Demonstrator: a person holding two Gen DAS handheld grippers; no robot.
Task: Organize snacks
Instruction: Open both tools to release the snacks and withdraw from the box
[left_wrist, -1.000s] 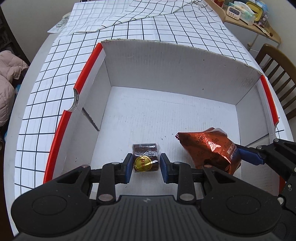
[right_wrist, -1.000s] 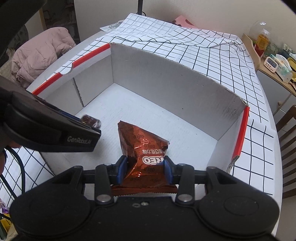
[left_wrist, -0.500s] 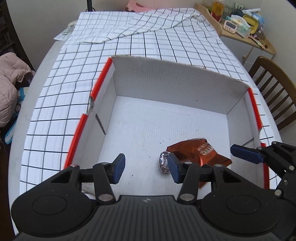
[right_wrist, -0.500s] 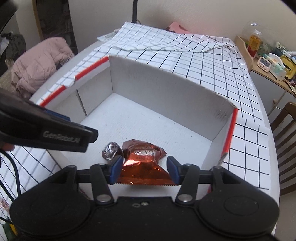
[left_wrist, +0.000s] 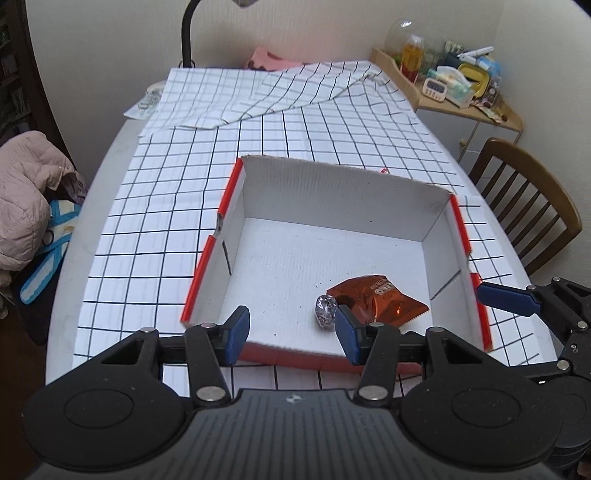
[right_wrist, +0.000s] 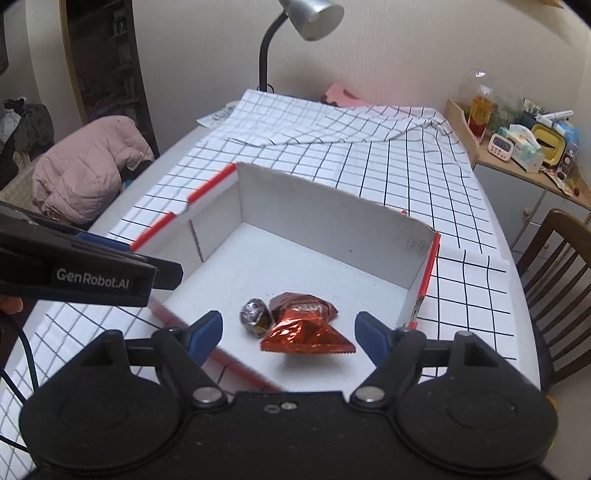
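Both snacks I carried are now in the white box (left_wrist: 332, 206) with red edges, which sits on the checked cloth near the bench's near edge. The orange packet (right_wrist: 303, 325) and the small foil-wrapped sweet (right_wrist: 255, 315) lie touching each other on the box floor, close to its near wall; the rest of the box is bare. No other snacks show on the bench, so I judge that this pair is done, and I cannot tell what is left.

My left gripper (left_wrist: 291, 334) hangs empty, its jaws moderately apart. My right gripper (right_wrist: 288, 334) is opening wide, the packet below it and free of the pads.

A second ago each gripper was clamped on its snack low inside the box. Since then both let go and rose clear above the near wall.
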